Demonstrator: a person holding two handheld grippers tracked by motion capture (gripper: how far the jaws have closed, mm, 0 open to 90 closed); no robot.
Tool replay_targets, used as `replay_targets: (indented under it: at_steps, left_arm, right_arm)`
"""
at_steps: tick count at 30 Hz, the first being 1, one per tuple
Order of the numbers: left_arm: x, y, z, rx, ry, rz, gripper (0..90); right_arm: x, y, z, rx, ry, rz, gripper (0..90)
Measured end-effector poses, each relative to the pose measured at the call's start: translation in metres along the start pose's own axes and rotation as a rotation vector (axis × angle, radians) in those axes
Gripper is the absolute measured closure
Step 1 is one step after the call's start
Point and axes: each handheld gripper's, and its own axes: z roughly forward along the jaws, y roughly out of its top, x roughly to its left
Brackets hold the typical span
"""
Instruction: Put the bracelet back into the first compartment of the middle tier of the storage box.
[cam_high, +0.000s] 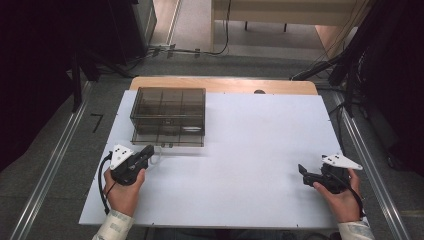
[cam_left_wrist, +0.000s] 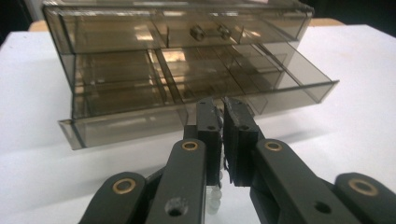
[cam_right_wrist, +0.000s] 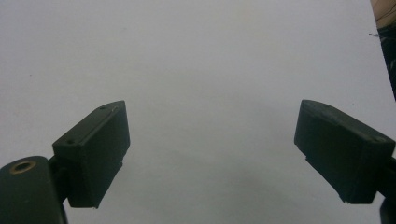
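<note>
A smoky see-through drawer box (cam_high: 168, 104) (cam_left_wrist: 177, 28) stands at the back left of the white table (cam_high: 250, 150). Its lower drawer (cam_high: 167, 137) (cam_left_wrist: 289, 88) is pulled out toward me and shows divided compartments. My left gripper (cam_high: 148, 152) (cam_left_wrist: 222, 109) sits at the drawer's front, shut on its thin clear handle (cam_high: 159, 153); the jaws stand almost together. Two small dark items (cam_left_wrist: 196, 31) lie in the upper drawer. My right gripper (cam_high: 302, 172) (cam_right_wrist: 210, 109) rests open at the table's right side, with only bare white table between its wide-apart jaws.
The table's wooden far edge (cam_high: 225, 84) shows behind the box. Cables (cam_high: 200, 50) run across the floor beyond it, and dark stands (cam_high: 345, 65) flank the table's sides. White surface stretches between the two grippers.
</note>
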Motion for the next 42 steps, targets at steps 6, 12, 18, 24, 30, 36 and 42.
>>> replay_targets:
  at_steps: [6,12,18,24,30,36,42]
  left_arm:
    - [0.003,0.003,-0.004,-0.044,0.02,-0.007,86.8]
    - [0.007,0.004,-0.007,-0.077,0.042,-0.009,86.8]
    - [0.009,0.007,-0.008,-0.1,0.052,-0.009,86.8]
    - [0.009,0.008,-0.008,-0.11,0.058,-0.015,86.8]
    - [0.011,0.01,-0.009,-0.137,0.066,-0.027,86.8]
    - [0.015,0.012,-0.008,-0.146,0.068,-0.048,86.8]
    - [0.017,0.015,-0.01,-0.168,0.075,-0.052,86.8]
  right_arm:
    - [0.0,0.0,0.0,0.001,-0.001,-0.001,9.0]
    - [0.0,0.0,0.001,0.003,-0.003,0.0,9.0]
    - [0.0,0.0,0.001,0.006,-0.002,-0.002,9.0]
    - [0.0,0.0,0.001,0.006,-0.002,-0.001,9.0]
    - [0.0,0.0,0.002,0.01,-0.002,0.0,9.0]
    - [0.001,0.0,0.003,0.012,-0.003,-0.001,9.0]
    - [0.001,0.0,0.003,0.015,-0.005,-0.004,9.0]
